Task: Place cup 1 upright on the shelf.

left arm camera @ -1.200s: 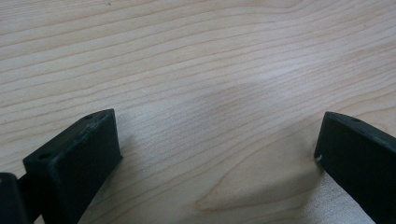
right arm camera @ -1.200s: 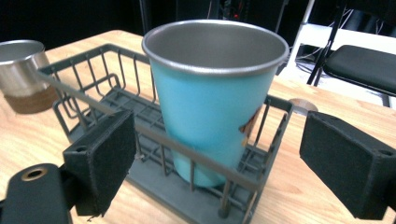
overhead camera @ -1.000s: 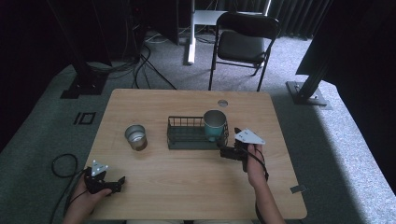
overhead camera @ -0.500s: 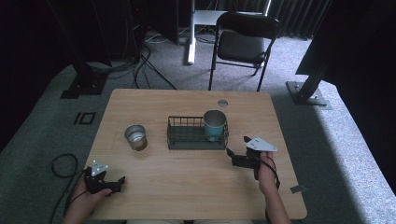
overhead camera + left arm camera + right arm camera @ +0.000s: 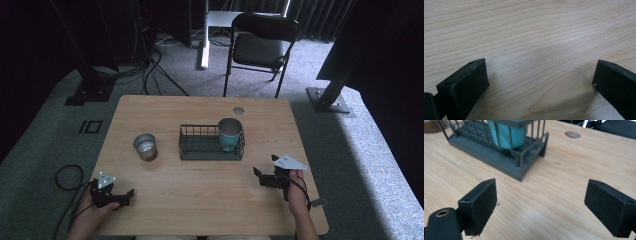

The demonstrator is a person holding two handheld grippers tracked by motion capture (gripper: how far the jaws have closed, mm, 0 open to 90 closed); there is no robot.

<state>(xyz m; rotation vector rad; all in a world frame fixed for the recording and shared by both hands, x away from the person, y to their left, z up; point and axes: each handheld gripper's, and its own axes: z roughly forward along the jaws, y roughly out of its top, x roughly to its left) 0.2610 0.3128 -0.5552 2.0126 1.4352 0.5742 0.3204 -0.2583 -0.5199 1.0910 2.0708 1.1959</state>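
Note:
A teal cup (image 5: 229,133) stands upright in the right end of a dark wire basket (image 5: 200,146) at the table's middle; the right gripper view shows the cup (image 5: 507,133) and the basket (image 5: 499,157) just ahead. A small metal cup (image 5: 145,147) stands on the wood left of the basket. My right gripper (image 5: 259,176) is open near the table's right front, low over the wood, nothing between its jaws (image 5: 541,202). My left gripper (image 5: 128,196) rests open at the front left corner, with bare wood between its jaws (image 5: 540,82).
A round cable hole (image 5: 238,110) lies in the table (image 5: 200,210) behind the basket. A black folding chair (image 5: 260,47) stands beyond the far edge. Cables trail on the carpet at the left.
My right gripper has drawn back from the basket toward the front right of the table and come down lower. The left gripper has not moved.

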